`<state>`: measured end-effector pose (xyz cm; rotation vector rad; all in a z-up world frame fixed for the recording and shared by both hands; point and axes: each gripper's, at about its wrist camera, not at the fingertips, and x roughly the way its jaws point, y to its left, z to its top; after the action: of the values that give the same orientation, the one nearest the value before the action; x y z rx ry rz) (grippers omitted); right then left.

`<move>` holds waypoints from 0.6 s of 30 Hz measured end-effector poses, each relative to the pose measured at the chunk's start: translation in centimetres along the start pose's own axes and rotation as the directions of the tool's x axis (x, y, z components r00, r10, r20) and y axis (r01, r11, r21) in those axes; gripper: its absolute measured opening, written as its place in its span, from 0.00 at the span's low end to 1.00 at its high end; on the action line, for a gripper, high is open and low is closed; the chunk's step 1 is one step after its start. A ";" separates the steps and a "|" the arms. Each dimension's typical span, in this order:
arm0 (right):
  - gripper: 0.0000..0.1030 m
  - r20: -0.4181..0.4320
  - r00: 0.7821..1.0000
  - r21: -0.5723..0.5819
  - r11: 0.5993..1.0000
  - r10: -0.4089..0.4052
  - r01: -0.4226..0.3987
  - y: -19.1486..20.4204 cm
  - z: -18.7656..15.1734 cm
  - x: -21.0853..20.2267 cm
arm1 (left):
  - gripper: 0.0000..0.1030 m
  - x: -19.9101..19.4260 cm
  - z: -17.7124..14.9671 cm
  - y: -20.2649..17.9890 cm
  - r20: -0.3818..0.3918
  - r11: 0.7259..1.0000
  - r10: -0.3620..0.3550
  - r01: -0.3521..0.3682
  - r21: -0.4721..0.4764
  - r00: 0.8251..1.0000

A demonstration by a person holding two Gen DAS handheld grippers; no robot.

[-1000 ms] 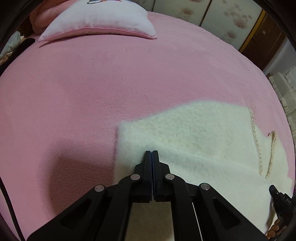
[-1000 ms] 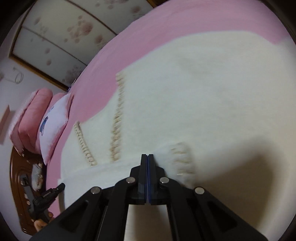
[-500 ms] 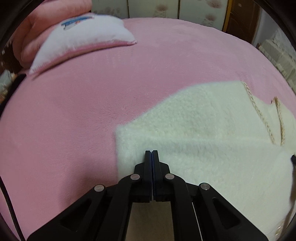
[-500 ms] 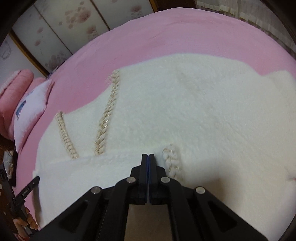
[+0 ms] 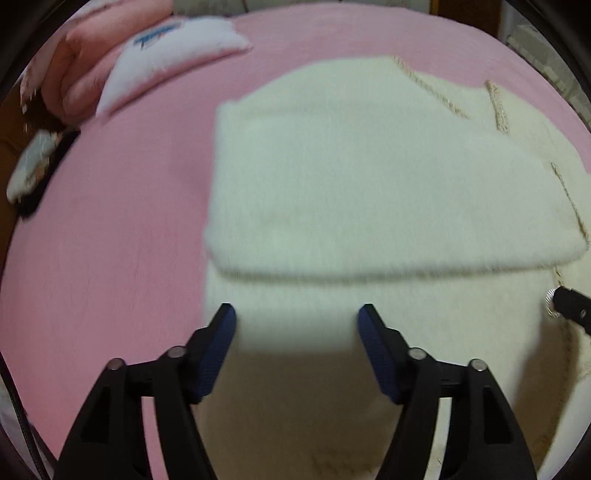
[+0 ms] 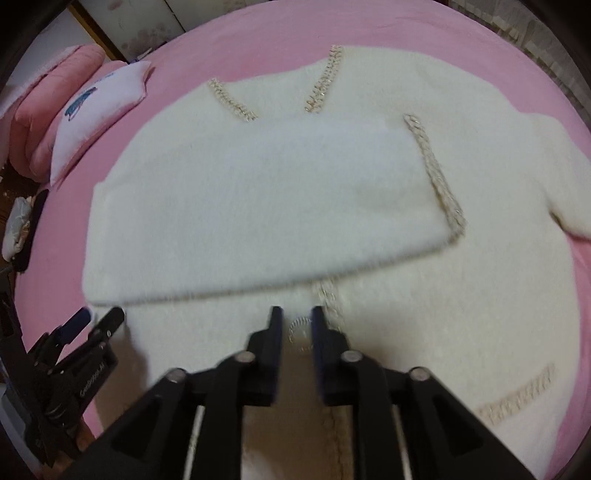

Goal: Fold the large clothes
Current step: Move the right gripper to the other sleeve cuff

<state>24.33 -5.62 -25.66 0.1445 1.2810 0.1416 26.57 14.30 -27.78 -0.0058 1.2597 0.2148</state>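
Observation:
A fluffy cream jacket with beige chain trim lies flat on a pink bed. One sleeve is folded across its chest; it also shows in the left wrist view. My left gripper is open wide and empty, just above the jacket near the sleeve's lower edge; it also shows in the right wrist view. My right gripper is open a little and empty, over the jacket's front trim and a round button. Its tip shows in the left wrist view.
A white pillow and pink pillows lie at the bed's far left. A dark wooden bedside area with small items is beyond the left edge. Sliding doors stand behind the bed.
Both grippers were shut on the sleeve and carried it across the jacket. Now both have opened and pulled back, and the sleeve lies folded over the chest.

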 end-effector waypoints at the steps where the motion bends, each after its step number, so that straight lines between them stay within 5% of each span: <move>1: 0.42 -0.015 1.000 0.003 1.000 -0.005 0.005 0.0 -0.6 -0.2 | 0.66 0.0 -0.2 0.3 -0.035 0.999 -0.028 0.027 -0.029 0.999; 6: 0.56 -0.087 0.996 0.001 1.000 -0.009 0.010 0.3 -2.6 -1.2 | 0.70 -0.5 -1.0 1.2 -0.190 0.982 -0.144 0.116 -0.151 0.971; 9: 0.75 -0.109 0.994 -0.007 1.000 -0.013 0.012 0.3 -3.6 -2.6 | 0.78 -1.8 -1.2 2.0 -0.173 0.971 -0.151 0.114 -0.208 0.973; 18: 0.77 -0.116 0.992 -0.029 0.999 0.041 -0.044 -2.4 -4.9 -4.7 | 0.82 -5.2 -4.3 -1.0 -0.183 0.969 -0.090 0.043 -0.244 0.979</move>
<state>18.39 -8.67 -22.99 0.1378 1.3908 0.2094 21.15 11.94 -24.29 -0.2826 1.4180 0.3125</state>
